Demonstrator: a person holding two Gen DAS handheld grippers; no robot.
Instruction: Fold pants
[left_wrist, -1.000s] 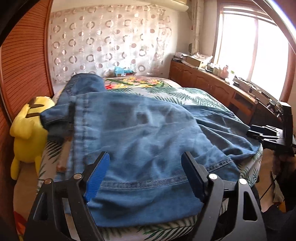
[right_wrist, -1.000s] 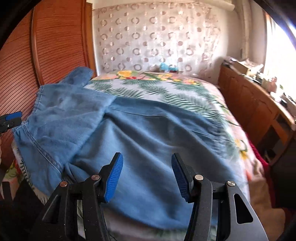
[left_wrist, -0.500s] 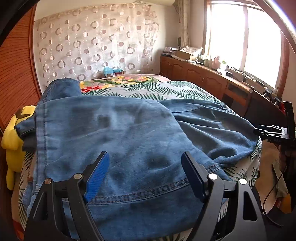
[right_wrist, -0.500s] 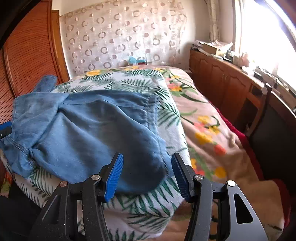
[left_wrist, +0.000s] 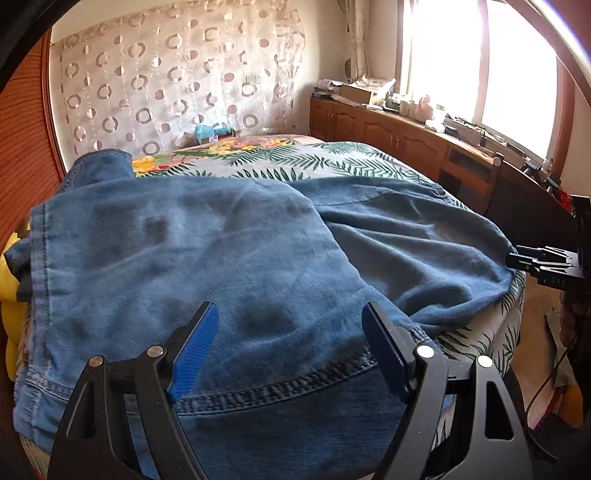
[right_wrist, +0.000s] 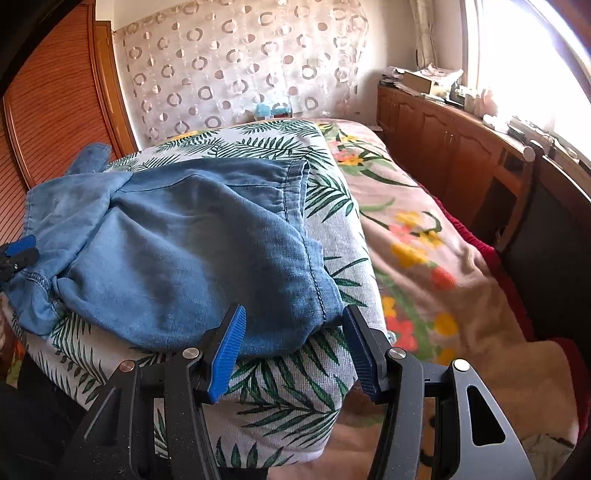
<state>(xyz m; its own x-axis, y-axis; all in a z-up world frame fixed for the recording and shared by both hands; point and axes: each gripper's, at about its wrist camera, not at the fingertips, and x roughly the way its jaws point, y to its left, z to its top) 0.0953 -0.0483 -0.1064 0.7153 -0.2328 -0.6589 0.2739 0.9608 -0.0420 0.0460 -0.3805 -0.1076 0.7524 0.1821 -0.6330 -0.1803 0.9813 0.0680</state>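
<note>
Both tongs gape empty: left tongs (left_wrist: 290, 352) poised over the jeans' (left_wrist: 207, 266) stitched near hem, right tongs (right_wrist: 293, 350) at the far leg's rounded end. Since a second ago they have swung outward, so the jeans on the bed (right_wrist: 295, 398) seem ready for another fold.

- Bed (right_wrist: 424, 258), covered by a peach floral blanket.
- Grey palm-leaf cover (right_wrist: 295, 387) spread over its near part.
- Blue denim pants (left_wrist: 221, 266) lying crumpled on that cover, one edge hanging over the near side.
</note>
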